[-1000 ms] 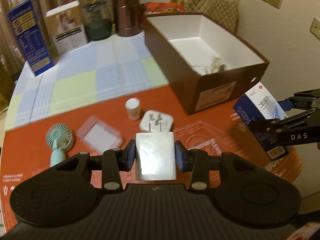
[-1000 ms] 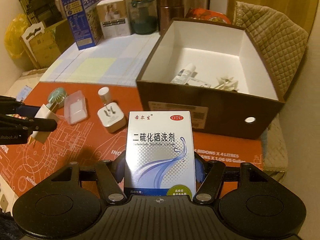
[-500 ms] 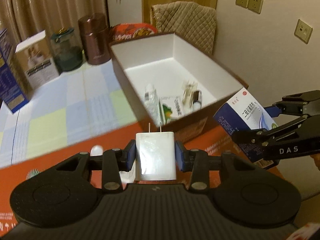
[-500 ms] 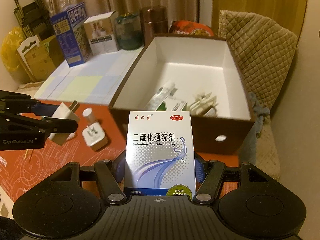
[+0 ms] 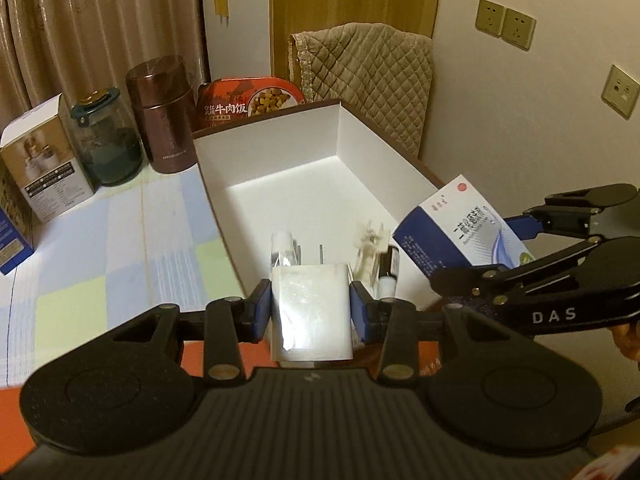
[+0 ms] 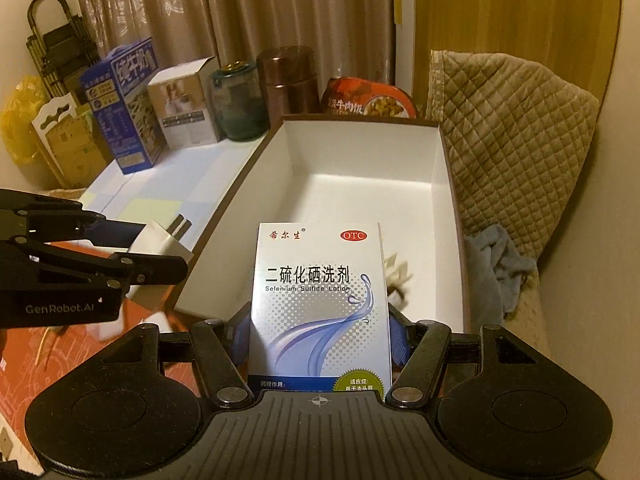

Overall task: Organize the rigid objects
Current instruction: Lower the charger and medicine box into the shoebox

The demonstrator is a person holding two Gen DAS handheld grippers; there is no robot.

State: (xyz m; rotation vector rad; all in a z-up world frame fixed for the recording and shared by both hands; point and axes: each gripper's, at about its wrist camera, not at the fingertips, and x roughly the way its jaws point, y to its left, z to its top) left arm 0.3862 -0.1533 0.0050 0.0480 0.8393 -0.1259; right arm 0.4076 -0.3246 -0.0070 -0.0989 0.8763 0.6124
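My left gripper (image 5: 311, 312) is shut on a white plug adapter (image 5: 310, 312), prongs pointing forward, held above the near end of the open brown box (image 5: 280, 148). My right gripper (image 6: 320, 336) is shut on a blue-and-white lotion carton (image 6: 320, 304), also over the box's (image 6: 360, 152) near end. In the left wrist view the carton (image 5: 460, 228) hangs at the box's right rim in the right gripper (image 5: 512, 248). In the right wrist view the adapter (image 6: 162, 240) shows at the box's left wall. A small bottle (image 5: 282, 246) and white clips (image 5: 370, 244) lie on the box floor.
Behind the box stand a brown canister (image 5: 162, 116), a glass jar (image 5: 106, 140), a white carton (image 5: 42, 168) and a red food pack (image 5: 250, 100). A blue milk carton (image 6: 128, 108) stands farther left. A quilted chair (image 6: 516, 136) with a blue cloth (image 6: 496, 264) borders the box's right side.
Both grippers have travelled forward from over the red mat to above the box's near end, each still gripping its object. The fan, case and plug on the mat have dropped out of view.
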